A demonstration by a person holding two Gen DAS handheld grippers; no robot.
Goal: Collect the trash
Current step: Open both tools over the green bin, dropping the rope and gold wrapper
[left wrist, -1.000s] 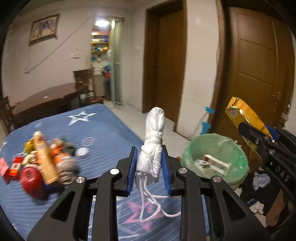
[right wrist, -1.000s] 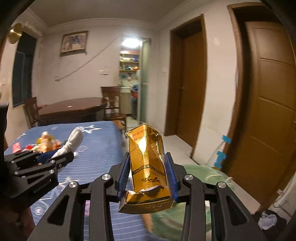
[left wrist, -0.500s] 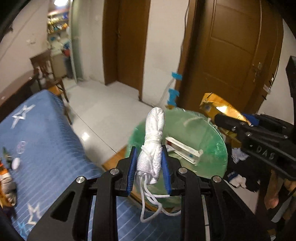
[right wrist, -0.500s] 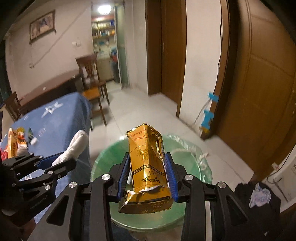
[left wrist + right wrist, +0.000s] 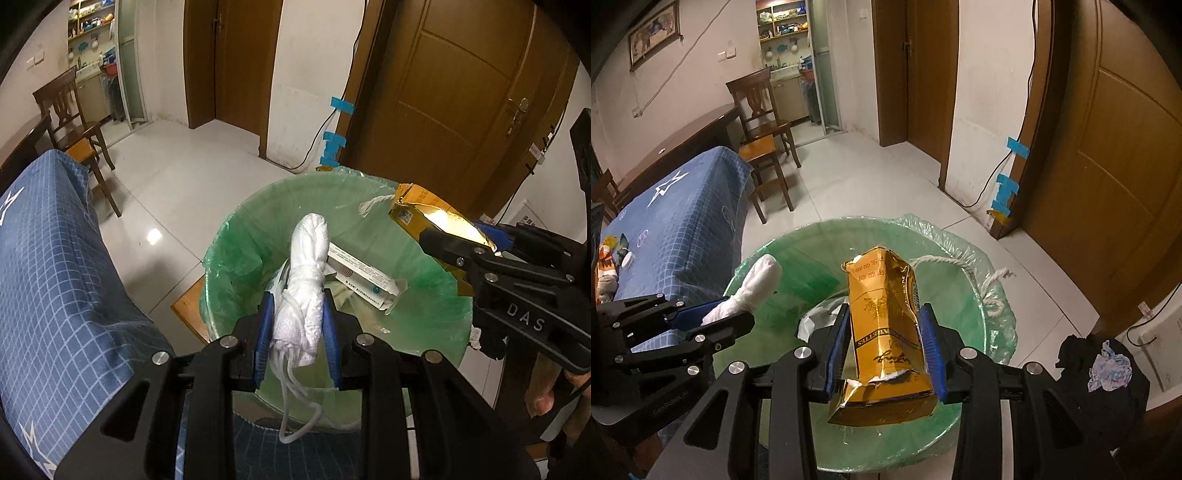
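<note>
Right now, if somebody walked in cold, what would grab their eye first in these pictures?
Probably the shiny gold packet clamped in the right gripper, held over the green-lined trash bin in the middle of the view. Next, the white cloth bundle with dangling strings, pinched in the left gripper above the same bin.

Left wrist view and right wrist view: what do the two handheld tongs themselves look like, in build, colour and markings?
Both are matte black, angular linkage frames with silver round bolt heads at the joints and cut-out slots. The left tongs and right tongs each end in two fingers faced with blue ribbed pads. The right tongs' side carries pale raised lettering "DAS". No cables or sleeves show.
</note>
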